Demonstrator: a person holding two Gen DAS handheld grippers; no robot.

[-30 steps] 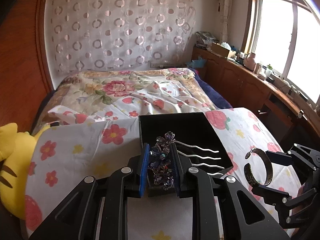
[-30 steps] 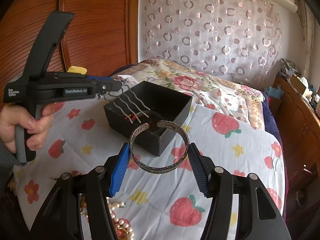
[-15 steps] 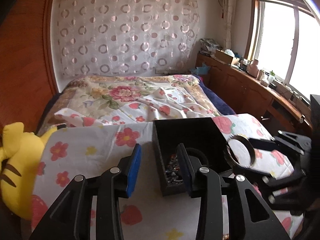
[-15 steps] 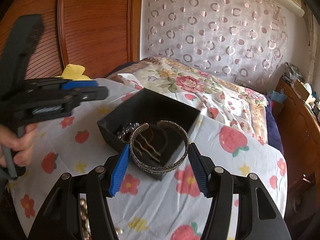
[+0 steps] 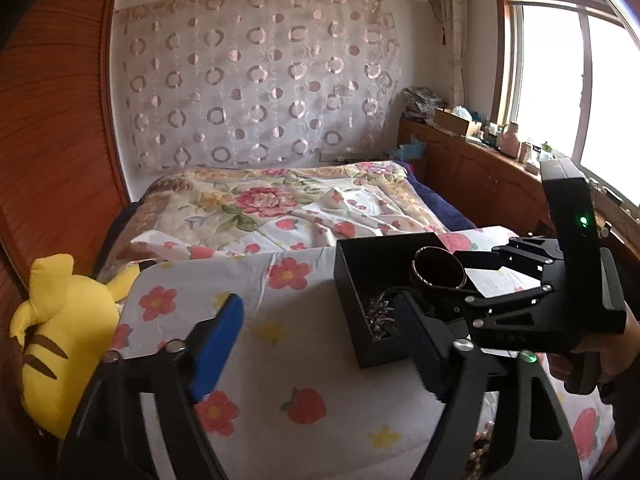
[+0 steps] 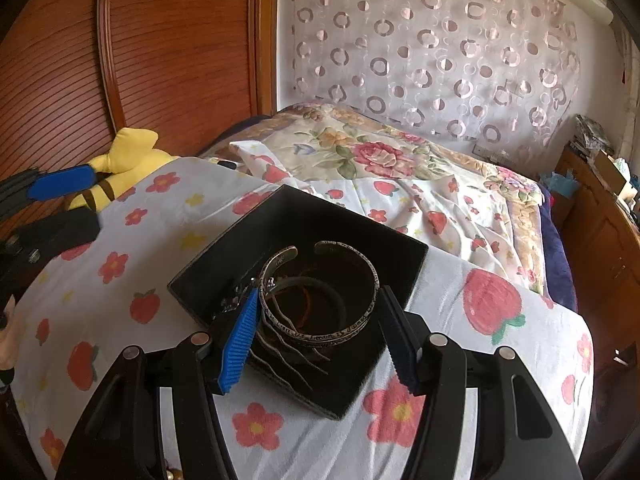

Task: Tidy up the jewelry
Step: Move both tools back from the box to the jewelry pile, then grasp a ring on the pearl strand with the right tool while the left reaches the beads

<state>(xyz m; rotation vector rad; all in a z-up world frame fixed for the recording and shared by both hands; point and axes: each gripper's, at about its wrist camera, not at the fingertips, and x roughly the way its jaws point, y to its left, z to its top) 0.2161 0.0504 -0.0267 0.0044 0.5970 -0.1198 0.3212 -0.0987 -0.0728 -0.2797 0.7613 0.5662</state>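
Note:
A black open box (image 6: 352, 240) (image 5: 360, 254) stands on a table draped in a strawberry-and-flower cloth. My right gripper (image 6: 320, 320) is shut on a silver cuff bracelet (image 6: 366, 320) and holds it just above the box's inside; it also shows in the left wrist view (image 5: 438, 274). In the box lie a jewelled hair comb with wavy prongs (image 6: 280, 354) (image 5: 378, 314) and a dark ring-shaped band (image 6: 338, 300). My left gripper (image 5: 320, 352) is open and empty, left of the box, over the cloth.
A yellow plush toy (image 5: 60, 336) (image 6: 120, 160) lies at the table's left edge. Pearl beads (image 5: 482, 446) lie on the cloth near the front. A bed with a floral quilt (image 5: 260, 200) stands behind the table; a wooden cabinet (image 5: 480, 176) runs along the right.
My left gripper dropped the jewelled hair comb into the box, opened wide and drew back to the left. My right gripper carried the cuff bracelet over the box.

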